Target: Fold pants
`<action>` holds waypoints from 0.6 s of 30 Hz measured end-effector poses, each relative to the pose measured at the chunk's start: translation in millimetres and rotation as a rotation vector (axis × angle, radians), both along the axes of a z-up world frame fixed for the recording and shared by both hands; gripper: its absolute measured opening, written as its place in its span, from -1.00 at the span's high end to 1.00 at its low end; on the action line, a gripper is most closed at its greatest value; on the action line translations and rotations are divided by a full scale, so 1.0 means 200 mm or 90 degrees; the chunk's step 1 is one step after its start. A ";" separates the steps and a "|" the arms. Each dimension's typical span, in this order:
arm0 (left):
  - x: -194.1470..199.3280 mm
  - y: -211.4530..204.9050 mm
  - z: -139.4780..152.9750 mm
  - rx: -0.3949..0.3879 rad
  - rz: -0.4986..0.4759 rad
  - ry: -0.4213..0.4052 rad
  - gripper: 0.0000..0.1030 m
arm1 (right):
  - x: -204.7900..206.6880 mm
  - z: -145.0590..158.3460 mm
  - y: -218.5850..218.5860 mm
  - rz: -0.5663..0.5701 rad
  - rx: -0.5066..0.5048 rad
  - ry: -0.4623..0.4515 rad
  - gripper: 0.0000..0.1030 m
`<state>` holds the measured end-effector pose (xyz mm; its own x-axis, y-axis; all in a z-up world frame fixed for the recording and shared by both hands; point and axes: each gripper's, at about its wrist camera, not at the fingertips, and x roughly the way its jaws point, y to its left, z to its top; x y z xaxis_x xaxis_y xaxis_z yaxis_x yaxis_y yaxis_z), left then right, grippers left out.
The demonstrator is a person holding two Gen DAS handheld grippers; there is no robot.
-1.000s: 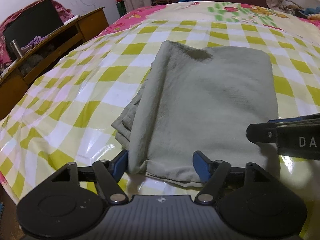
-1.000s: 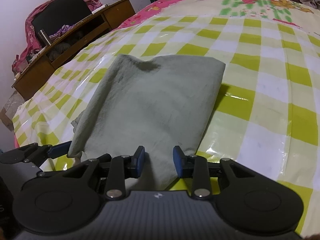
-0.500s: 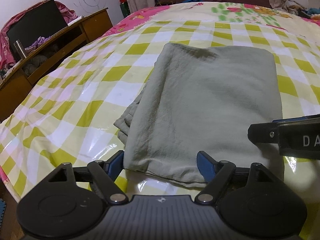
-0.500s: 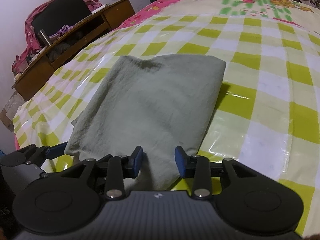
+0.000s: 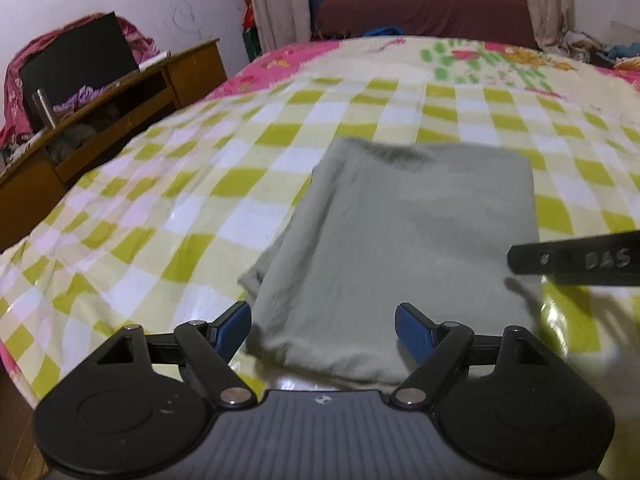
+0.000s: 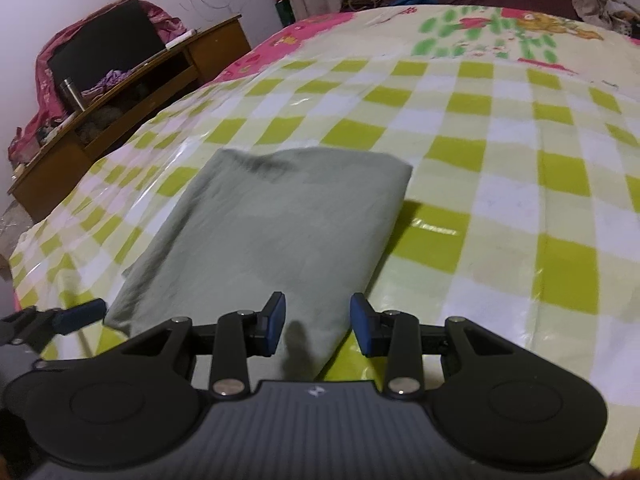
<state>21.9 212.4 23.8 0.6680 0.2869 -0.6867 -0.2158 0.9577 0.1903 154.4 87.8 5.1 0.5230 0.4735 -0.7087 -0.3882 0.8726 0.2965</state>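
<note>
The grey-green pants (image 5: 404,236) lie folded into a flat rectangle on the checked bed cover; they also show in the right wrist view (image 6: 276,236). My left gripper (image 5: 323,330) is open and empty, just short of the pants' near edge. My right gripper (image 6: 318,326) is open and empty, above the pants' near right corner. The right gripper's finger shows at the right in the left wrist view (image 5: 576,262); the left gripper's finger shows at the left in the right wrist view (image 6: 76,314).
The bed cover (image 6: 500,184) is yellow-green and white checks, with a pink floral sheet (image 5: 280,64) beyond. A wooden desk (image 5: 120,104) with clutter and a metal flask (image 5: 42,106) stands left of the bed. A dark red sofa (image 5: 420,12) stands at the back.
Both grippers have drawn back and up from the pants. The right gripper's jaws have opened wider. The pants lie still.
</note>
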 end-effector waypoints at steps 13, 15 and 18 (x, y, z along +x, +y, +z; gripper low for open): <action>0.17 0.06 -0.15 -0.015 -0.012 0.037 -0.82 | 0.09 -0.10 0.19 0.045 -0.060 0.003 0.12; 0.18 0.08 -0.16 -0.009 -0.007 0.039 -0.83 | 0.10 -0.11 0.22 0.055 -0.063 0.004 0.10; 0.18 0.12 -0.17 -0.011 0.002 0.037 -0.85 | 0.10 -0.12 0.28 0.072 -0.072 0.002 0.07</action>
<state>58.8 236.3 -10.0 0.6259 0.2769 -0.7291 -0.2073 0.9603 0.1867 174.4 143.5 -19.6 0.4688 0.4462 -0.7624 -0.4853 0.8512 0.1998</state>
